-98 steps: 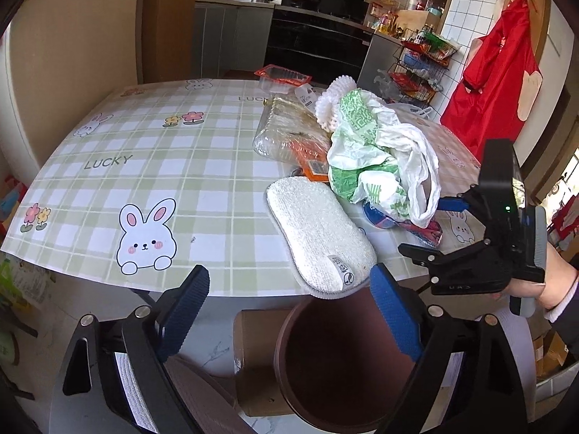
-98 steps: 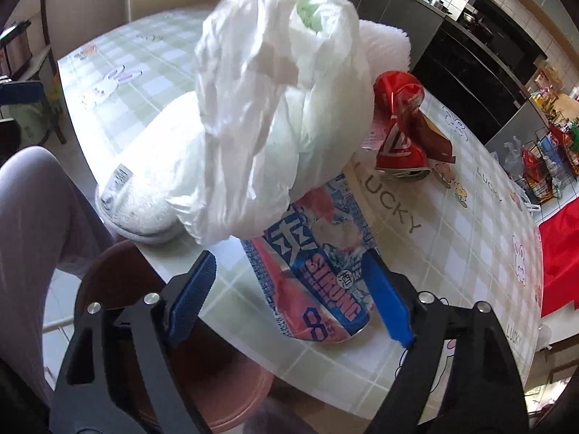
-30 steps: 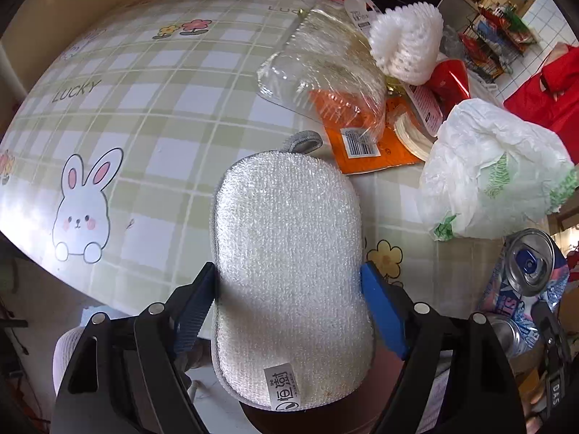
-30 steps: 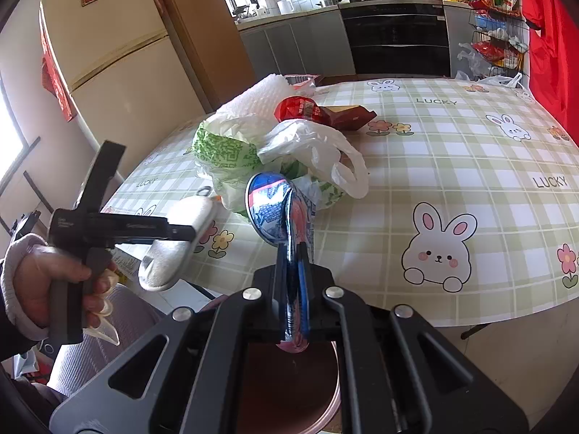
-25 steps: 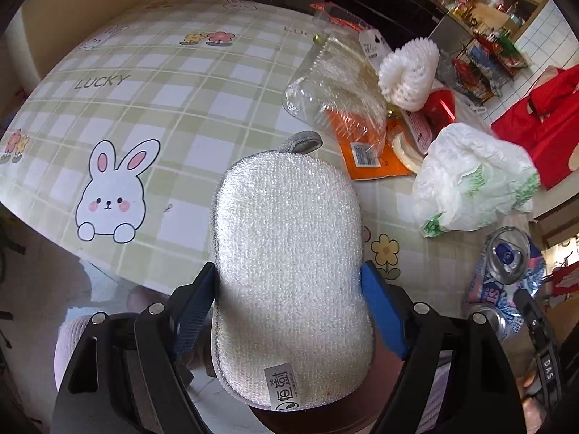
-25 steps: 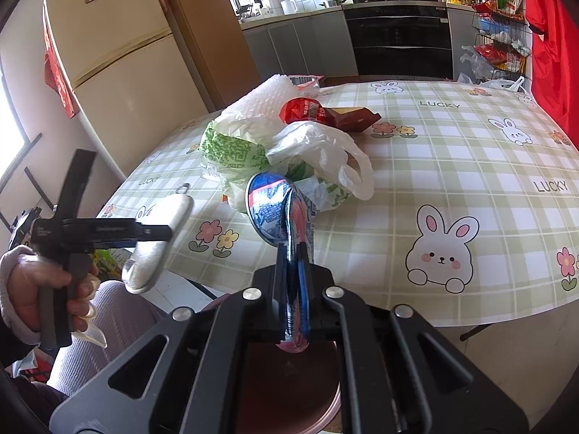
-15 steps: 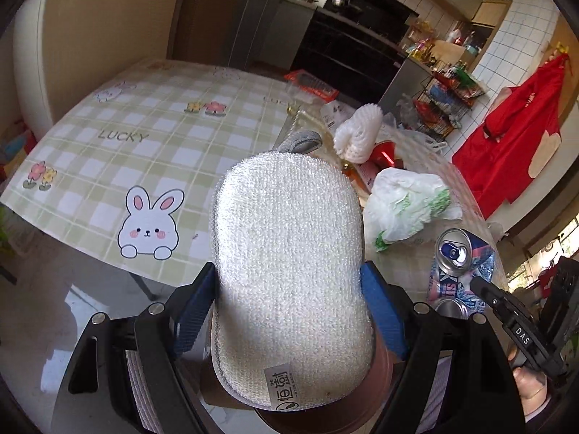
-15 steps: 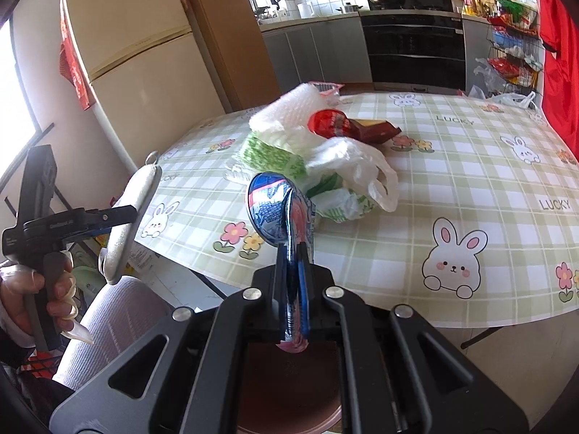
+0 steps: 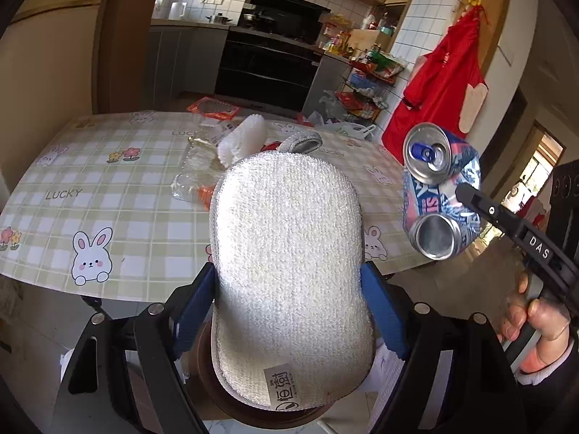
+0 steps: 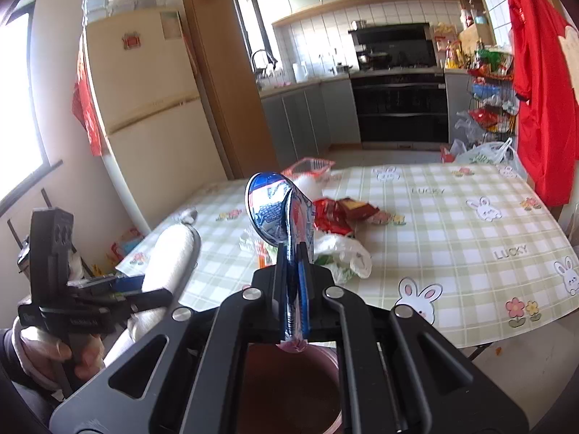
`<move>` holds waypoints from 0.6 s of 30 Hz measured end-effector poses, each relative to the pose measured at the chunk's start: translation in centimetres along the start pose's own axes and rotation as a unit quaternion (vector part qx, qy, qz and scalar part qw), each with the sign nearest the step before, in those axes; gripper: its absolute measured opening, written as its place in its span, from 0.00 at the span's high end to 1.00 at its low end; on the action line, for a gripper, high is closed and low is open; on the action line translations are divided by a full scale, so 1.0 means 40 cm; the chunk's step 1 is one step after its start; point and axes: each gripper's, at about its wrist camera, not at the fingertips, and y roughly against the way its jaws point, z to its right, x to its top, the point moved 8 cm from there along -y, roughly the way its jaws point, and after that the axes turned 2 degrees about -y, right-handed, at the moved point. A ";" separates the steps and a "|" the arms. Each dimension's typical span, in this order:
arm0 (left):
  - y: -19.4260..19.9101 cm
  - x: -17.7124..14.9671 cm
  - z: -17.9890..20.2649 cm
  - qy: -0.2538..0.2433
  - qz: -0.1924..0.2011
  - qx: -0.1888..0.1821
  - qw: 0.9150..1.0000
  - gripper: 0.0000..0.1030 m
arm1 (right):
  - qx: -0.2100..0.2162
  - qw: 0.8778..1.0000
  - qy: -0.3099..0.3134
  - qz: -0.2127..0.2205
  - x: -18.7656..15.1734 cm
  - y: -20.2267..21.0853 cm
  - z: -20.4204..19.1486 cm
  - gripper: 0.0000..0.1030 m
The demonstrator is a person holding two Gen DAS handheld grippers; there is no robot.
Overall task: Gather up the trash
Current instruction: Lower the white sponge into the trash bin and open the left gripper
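My left gripper (image 9: 289,311) is shut on a white scrubbing pad (image 9: 289,271) and holds it off the table, above the brown bin (image 9: 267,412). The pad also shows in the right wrist view (image 10: 173,253). My right gripper (image 10: 294,275) is shut on a crushed blue and pink drink can (image 10: 278,213), held above the brown bin (image 10: 289,390). The can shows at the right of the left wrist view (image 9: 439,195).
The table with the bunny-print cloth (image 9: 108,195) holds a clear plastic pack (image 9: 197,170), a white foam net (image 9: 240,139), a white plastic bag (image 10: 342,253) and a red wrapper (image 10: 334,213). A red apron (image 9: 439,94) hangs at the right.
Both grippers have lifted their loads up and back from the table. The pad has left the table edge and now hangs over the bin.
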 end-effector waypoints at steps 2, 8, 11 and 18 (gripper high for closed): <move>0.014 0.005 0.029 -0.018 0.007 -0.007 1.000 0.24 | 0.000 1.000 0.004 0.013 0.017 0.031 -0.004 0.91; 0.004 -0.006 0.098 -0.057 -0.004 -0.013 0.998 0.24 | 0.007 0.999 0.012 0.034 0.039 0.081 -0.012 0.91; -0.013 -0.011 0.113 -0.069 -0.011 -0.015 0.997 0.24 | 0.003 0.999 0.013 0.033 0.034 0.073 -0.003 0.91; -0.075 -0.019 0.118 -0.077 -0.036 -0.024 0.996 0.23 | 0.002 1.000 -0.006 0.019 0.014 0.033 0.030 0.91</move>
